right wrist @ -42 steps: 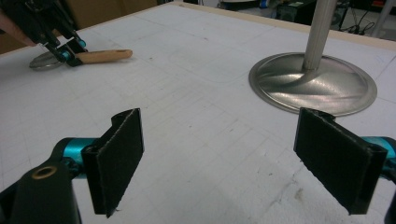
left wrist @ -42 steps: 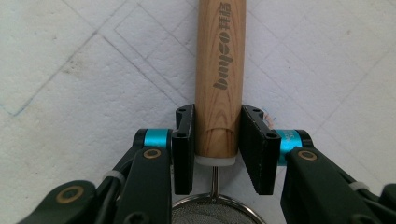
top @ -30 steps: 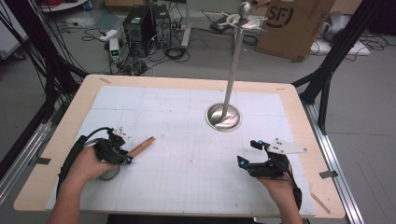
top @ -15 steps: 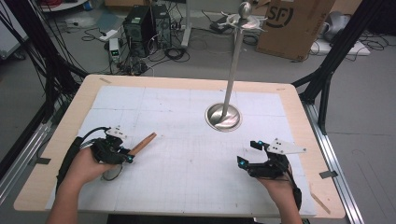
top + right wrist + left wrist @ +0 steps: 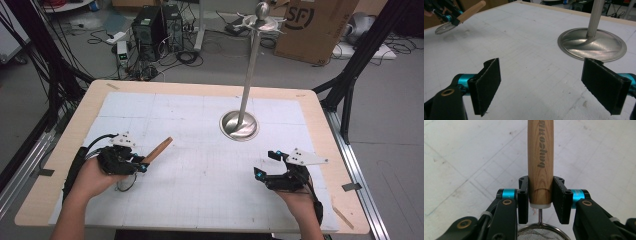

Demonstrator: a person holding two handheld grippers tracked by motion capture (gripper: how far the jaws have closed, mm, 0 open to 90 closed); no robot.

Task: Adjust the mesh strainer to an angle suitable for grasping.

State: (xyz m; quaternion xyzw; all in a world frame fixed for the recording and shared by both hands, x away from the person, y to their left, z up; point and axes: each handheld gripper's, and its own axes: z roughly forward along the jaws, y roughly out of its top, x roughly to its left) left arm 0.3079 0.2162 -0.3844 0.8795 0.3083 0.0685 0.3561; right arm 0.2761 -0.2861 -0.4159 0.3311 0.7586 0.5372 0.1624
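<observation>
The strainer (image 5: 540,165) is in your left claw (image 5: 540,202). The two black pads squeeze the wooden handle near the end where the thin wire comes out, and the round mesh bowl sits low, right by the claw. In the high view the handle (image 5: 157,150) sticks out from the claw and points up and toward the middle of the table. In the right gripper view you can see the strainer (image 5: 461,15) held up off the white mat (image 5: 200,165), with its little bowl hanging over a shadow. So the picking-up step looks done, and you are now in the carrying step. Your right claw (image 5: 549,85) rests low near the right side of the mat. Its pads stand wide apart and there is nothing between them. The tall metal stand (image 5: 248,75) is well apart from the strainer, past the middle of the mat, with a round shiny base (image 5: 240,125) and small hooks at the top (image 5: 262,22). I think the strainer may be meant to hang there, but I cannot be sure. If so, your next move needs a long lift, up and across to the top of the pole. Keep your squeeze firm, since the handle is smooth and round and could slip or roll. Move slowly so the bowl does not bump the pole.
</observation>
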